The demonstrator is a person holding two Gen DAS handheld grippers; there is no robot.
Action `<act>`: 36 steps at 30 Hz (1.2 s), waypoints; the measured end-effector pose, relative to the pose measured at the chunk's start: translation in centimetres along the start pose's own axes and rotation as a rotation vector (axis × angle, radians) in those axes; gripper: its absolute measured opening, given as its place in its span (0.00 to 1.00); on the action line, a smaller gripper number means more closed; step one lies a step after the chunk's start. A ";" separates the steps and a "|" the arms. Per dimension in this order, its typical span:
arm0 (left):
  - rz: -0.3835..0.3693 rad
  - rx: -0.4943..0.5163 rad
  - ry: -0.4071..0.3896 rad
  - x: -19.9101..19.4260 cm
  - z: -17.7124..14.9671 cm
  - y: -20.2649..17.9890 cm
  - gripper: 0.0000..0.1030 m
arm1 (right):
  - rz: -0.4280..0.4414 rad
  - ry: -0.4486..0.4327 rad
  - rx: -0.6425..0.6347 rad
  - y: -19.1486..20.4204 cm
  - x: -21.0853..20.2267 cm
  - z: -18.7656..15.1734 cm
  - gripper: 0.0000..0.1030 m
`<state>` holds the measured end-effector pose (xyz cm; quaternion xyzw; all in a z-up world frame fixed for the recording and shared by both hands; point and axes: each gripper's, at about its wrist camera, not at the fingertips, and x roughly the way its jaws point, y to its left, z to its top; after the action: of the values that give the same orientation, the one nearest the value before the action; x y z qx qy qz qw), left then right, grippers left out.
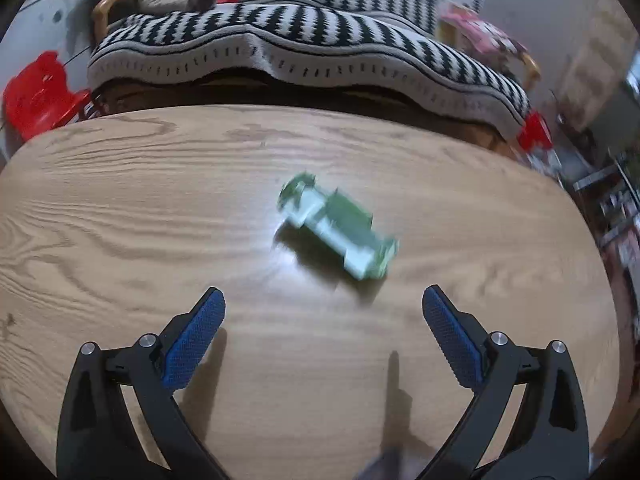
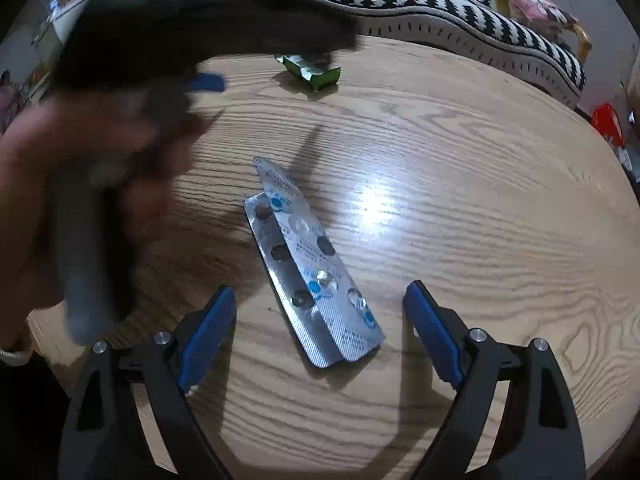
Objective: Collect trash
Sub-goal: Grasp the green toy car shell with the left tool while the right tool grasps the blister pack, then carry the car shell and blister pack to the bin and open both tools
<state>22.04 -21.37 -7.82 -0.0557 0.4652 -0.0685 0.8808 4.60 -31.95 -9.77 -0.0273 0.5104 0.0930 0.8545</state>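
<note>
Wide-open and empty, the right gripper (image 2: 320, 304) flanks a silver blister pack (image 2: 310, 270) lying on the wooden table (image 2: 480, 220), its long axis running away leftward. Beyond the pack, a green wrapper (image 1: 338, 226) lies slantwise before the left gripper (image 1: 324, 304), likewise spread and empty.

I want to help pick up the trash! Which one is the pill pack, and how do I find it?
Look at the round wooden table in front of the black-and-white striped cushion. Just ahead of the open right gripper lies the pill pack, flat and silvery. Unlike the crumpled green wrapper farther back, it is shiny foil with blue print and round bubbles.
</note>
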 end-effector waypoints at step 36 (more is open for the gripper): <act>0.017 0.164 -0.009 -3.0 -1.2 2.4 0.35 | 0.046 -0.053 0.117 -2.1 -6.4 -2.1 0.34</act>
<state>19.51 -18.51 -6.45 0.0203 0.4546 -0.0987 0.8850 0.25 -35.10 -5.28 0.0369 0.4928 0.0833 0.8654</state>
